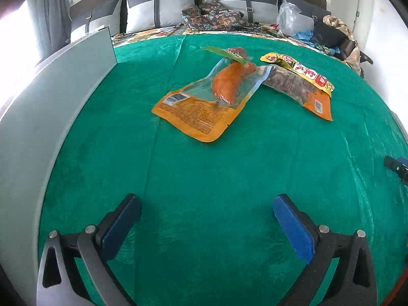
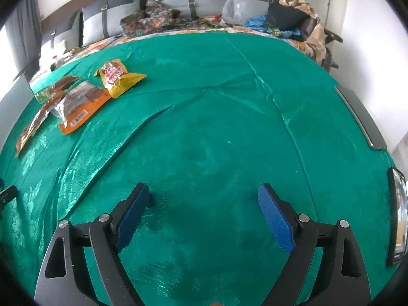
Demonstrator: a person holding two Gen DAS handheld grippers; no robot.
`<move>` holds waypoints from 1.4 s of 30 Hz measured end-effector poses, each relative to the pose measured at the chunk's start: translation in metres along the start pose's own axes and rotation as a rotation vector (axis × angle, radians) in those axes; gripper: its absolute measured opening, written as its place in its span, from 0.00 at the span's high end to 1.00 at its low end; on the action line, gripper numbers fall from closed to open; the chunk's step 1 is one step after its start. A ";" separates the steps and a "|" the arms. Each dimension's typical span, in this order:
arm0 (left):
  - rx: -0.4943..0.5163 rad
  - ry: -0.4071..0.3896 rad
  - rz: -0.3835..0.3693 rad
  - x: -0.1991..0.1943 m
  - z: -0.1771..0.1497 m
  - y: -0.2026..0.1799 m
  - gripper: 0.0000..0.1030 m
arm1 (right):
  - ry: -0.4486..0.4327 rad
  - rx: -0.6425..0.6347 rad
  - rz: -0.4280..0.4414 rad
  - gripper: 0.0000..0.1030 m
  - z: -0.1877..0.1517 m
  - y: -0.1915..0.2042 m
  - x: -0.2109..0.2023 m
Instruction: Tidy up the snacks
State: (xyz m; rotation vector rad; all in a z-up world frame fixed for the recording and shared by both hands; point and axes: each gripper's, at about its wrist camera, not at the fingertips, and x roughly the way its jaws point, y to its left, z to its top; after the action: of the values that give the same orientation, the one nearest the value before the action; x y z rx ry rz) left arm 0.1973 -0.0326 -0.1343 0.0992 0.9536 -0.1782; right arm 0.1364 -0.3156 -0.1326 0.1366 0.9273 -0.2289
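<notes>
Left wrist view, fingers: the left gripper [image 1: 207, 210] has its fingers spread wide with nothing between them, only green cloth [image 1: 204, 168] below.
Left wrist view, snacks: the sausage pouch [image 1: 204, 102] lies ahead and slightly right of the fingers, well apart, its long axis running diagonally from near-left to far-right. Its far end overlaps the dark snack pouch [image 1: 298, 86], with the yellow packet [image 1: 298, 70] beside it.
Left wrist view, edges: a grey panel [image 1: 51, 97] walls the left side; open cloth lies between fingers and pouch.
Right wrist view, fingers: the right gripper [image 2: 204, 204] is likewise released, empty.
Right wrist view, snacks: the same cluster sits far off to the upper left, yellow packet [image 2: 119, 76] nearest.
Nearer hand: the left, I judge; its straight path forward looks unobstructed.
</notes>
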 end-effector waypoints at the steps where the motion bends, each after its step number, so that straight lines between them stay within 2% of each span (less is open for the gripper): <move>1: -0.001 0.000 -0.001 0.000 0.000 0.000 0.00 | 0.000 0.000 0.000 0.13 0.000 0.000 0.000; 42: -0.001 -0.001 -0.001 0.000 0.001 0.001 0.00 | 0.001 0.002 0.004 0.12 0.000 0.001 0.001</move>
State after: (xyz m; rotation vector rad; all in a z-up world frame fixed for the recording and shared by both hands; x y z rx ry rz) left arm 0.1978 -0.0318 -0.1337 0.0979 0.9531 -0.1783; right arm 0.1375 -0.3144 -0.1334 0.1410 0.9273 -0.2259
